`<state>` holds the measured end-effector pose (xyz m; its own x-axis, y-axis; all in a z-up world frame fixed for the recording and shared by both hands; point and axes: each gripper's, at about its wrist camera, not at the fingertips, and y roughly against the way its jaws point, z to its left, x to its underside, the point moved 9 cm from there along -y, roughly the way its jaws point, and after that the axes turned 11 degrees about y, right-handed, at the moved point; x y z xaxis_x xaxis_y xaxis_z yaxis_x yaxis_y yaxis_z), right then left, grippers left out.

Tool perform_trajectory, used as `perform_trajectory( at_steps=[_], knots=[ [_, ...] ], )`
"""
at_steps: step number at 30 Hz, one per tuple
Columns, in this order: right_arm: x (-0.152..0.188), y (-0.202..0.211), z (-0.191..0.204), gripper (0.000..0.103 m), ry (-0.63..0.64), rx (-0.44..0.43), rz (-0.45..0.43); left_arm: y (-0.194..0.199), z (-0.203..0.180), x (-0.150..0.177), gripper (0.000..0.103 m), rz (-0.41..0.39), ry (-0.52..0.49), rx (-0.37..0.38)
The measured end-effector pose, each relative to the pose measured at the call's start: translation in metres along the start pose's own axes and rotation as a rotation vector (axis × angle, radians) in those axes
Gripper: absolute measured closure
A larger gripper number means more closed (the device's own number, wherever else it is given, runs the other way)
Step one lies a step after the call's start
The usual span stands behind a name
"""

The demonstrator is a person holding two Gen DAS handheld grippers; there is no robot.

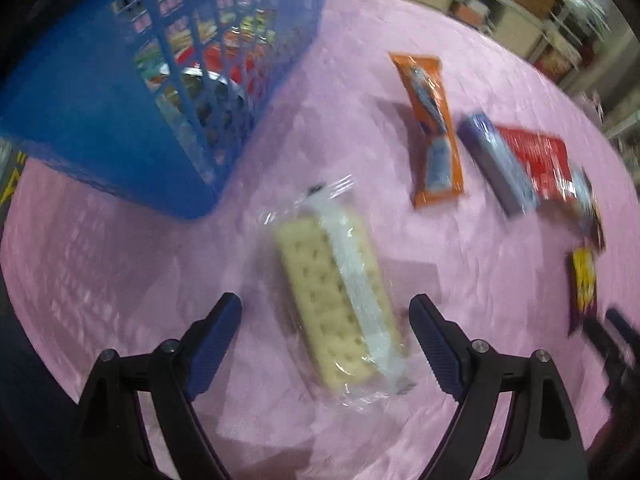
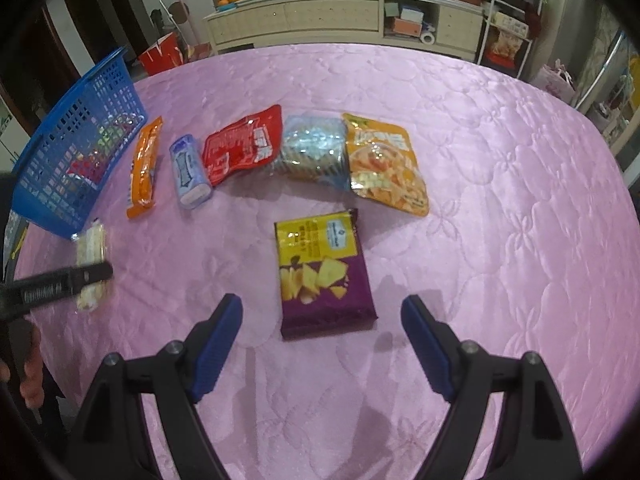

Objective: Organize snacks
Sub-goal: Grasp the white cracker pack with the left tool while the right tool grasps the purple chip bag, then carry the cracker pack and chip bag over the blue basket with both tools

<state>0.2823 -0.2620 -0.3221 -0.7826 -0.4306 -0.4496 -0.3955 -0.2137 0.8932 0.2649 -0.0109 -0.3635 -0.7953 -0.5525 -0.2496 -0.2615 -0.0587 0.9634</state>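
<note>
We count seven loose snack packs on the pink tablecloth and one blue basket, which already holds several packs we cannot count through its lattice.

Taking the blue basket as landmark: just beside its near corner lies one clear-wrapped cracker pack, its long axis running away from the left gripper and leaning toward the basket at the far end. Beyond that, in a row leading away from the basket, lie one orange pack, one pale blue tube-shaped pack, one red pouch, one silvery-blue pack and one yellow-orange pouch. The orange pack and the tube lie with their long axes roughly parallel to each other. Well apart from the basket, nearer than the row, lies one purple-and-yellow chip bag, its yellow end pointing toward the row and its purple end toward the right gripper.

We find both tongs spread wide and pinching nothing. The left gripper straddles the cracker pack, fingers clear of it on either side. The right gripper stands with the purple end of the chip bag between its fingers, neither pad touching.
</note>
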Motion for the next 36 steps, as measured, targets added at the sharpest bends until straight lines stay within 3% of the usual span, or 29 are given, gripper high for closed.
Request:
perform_trajectory(
  at_steps=[2,4,5,8,22,28,30,32,34,36],
  knots=[
    [0.000,0.002,-0.001,0.018,0.000,0.000,-0.001,0.002,-0.002,0.005,0.025,-0.008,-0.057,-0.012],
    [-0.001,0.003,0.000,0.018,0.005,0.002,-0.001,0.007,-0.005,0.008,0.042,-0.028,-0.100,-0.002],
    [-0.002,0.003,0.001,0.018,0.009,0.003,-0.002,0.009,-0.009,0.008,0.055,-0.033,-0.129,0.007],
    [-0.003,0.003,0.001,0.018,0.016,-0.001,0.002,0.012,-0.014,0.009,0.061,-0.026,-0.171,0.026],
    [-0.014,-0.033,-0.003,0.018,0.069,0.025,0.068,0.035,-0.060,0.031,0.061,-0.043,-0.293,0.134],
    [-0.017,-0.039,-0.003,0.018,0.097,0.045,0.047,0.028,-0.081,0.029,0.061,-0.042,-0.313,0.148],
    [-0.019,-0.041,-0.002,0.022,0.102,0.053,0.038,0.029,-0.082,0.030,0.061,-0.038,-0.316,0.153],
    [-0.021,-0.039,0.001,0.041,0.118,0.063,0.030,0.024,-0.088,0.032,0.061,-0.017,-0.309,0.175],
    [-0.023,-0.037,0.006,0.051,0.130,0.067,0.030,0.019,-0.087,0.034,0.061,-0.018,-0.315,0.173],
    [-0.022,-0.036,0.010,0.052,0.133,0.063,0.040,0.021,-0.085,0.036,0.061,-0.025,-0.321,0.171]
  ],
)
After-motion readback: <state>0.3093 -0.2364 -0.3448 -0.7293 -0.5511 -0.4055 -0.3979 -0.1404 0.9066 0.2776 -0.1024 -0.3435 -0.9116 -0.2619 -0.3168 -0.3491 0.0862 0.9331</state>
